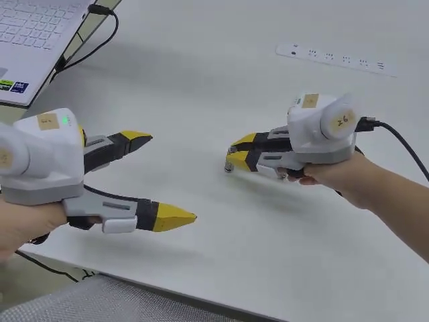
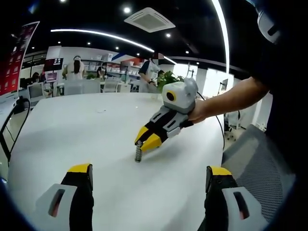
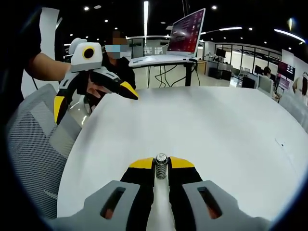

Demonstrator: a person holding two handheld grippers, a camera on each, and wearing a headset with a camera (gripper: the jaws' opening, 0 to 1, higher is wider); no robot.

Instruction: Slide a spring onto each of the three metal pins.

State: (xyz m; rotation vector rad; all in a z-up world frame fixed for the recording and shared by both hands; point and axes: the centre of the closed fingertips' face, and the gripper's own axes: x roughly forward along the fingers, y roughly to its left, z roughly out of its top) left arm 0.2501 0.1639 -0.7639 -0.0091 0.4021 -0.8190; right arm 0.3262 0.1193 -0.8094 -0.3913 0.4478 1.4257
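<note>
One pin [image 3: 161,158] wearing a spring [image 2: 138,153] stands on the table [image 1: 221,80], grasped by the right gripper [image 1: 234,153]; the left gripper [image 1: 166,177] hangs released near it, laptop [image 1: 33,30] and power strip [image 1: 333,57] beyond.

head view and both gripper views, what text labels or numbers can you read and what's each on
No text reads clearly.
Tan stickers on the white right gripper, shut on a small metal spring: handwritten marks, too blurred.
Tan sticker on the white left gripper: illegible.
Green and blue stickers on the white laptop: too small.
White power strip: markings too small.
Red banner: blurred.
</note>
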